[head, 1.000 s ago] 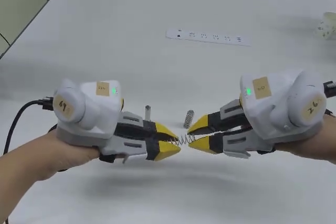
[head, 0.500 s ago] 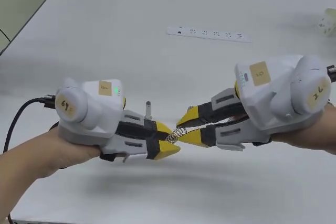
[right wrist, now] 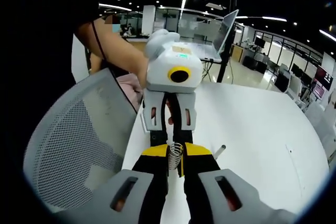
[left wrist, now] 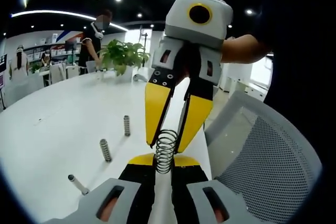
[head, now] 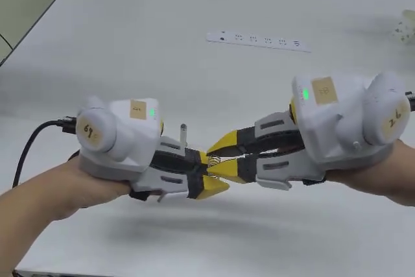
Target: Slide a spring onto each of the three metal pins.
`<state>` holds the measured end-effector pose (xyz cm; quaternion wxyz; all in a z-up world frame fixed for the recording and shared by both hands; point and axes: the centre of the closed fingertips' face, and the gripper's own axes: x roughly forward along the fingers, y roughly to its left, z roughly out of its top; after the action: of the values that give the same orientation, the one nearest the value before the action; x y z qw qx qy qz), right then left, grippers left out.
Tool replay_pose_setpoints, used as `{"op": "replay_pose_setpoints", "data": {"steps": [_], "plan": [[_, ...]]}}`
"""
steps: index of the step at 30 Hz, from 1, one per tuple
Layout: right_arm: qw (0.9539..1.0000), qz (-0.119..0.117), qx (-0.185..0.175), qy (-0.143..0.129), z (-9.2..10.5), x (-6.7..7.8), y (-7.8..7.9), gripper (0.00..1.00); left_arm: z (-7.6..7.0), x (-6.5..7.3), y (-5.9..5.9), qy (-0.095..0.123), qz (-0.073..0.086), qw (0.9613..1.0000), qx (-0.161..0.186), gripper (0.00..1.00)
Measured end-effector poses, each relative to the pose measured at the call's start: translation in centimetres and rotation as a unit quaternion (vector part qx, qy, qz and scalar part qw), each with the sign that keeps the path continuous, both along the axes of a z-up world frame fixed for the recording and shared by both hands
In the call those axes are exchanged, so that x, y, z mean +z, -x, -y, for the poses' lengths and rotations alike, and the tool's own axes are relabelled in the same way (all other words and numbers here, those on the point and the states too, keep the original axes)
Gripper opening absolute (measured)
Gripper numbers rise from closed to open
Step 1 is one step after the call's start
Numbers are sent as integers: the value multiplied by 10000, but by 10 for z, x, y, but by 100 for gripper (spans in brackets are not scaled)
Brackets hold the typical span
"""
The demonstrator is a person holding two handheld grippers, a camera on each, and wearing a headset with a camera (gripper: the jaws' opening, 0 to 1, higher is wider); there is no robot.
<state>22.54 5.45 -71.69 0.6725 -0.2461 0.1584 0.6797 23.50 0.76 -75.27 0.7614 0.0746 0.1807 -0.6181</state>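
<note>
A small steel spring [head: 211, 160] hangs above the table between the two grippers, which meet tip to tip. My left gripper [head: 209, 173] is shut on one end of the spring [left wrist: 165, 151]. My right gripper [head: 214, 159] comes in from the other side, its yellow fingers [left wrist: 156, 109] closed against the spring's sides [right wrist: 175, 156]. A bare metal pin [head: 183, 133] stands upright on the table just behind the left gripper. In the left gripper view the bare pin [left wrist: 77, 183] stands in a row with two pins that wear springs [left wrist: 105, 150] [left wrist: 126, 125].
A white power strip [head: 257, 41] lies further back on the white table [head: 130, 43]. A black cable [head: 35, 142] trails from the left gripper. A mesh chair [left wrist: 262, 156] stands beyond the near table edge. A small white object [head: 406, 27] sits at the far right.
The right gripper moved left onto the spring and its jaws narrowed from open to closed on it. The left gripper kept its hold on the spring.
</note>
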Motion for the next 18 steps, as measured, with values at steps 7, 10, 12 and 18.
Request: {"op": "replay_pose_setpoints", "data": {"steps": [7,10,12,18], "plan": [[9996,6,-145,-254,-1,4,-1,7,-2,2,-1,-29,69,10000,34,2],[9997,107,-100,-205,0,4,0,7,-2,1,0,-38,57,10000,33,2],[9997,164,-62,-140,1,3,1,7,-2,0,0,-54,56,10000,31,2],[9995,299,-1,-58,3,5,1,7,-2,1,-1,-31,61,9999,87,3]]}}
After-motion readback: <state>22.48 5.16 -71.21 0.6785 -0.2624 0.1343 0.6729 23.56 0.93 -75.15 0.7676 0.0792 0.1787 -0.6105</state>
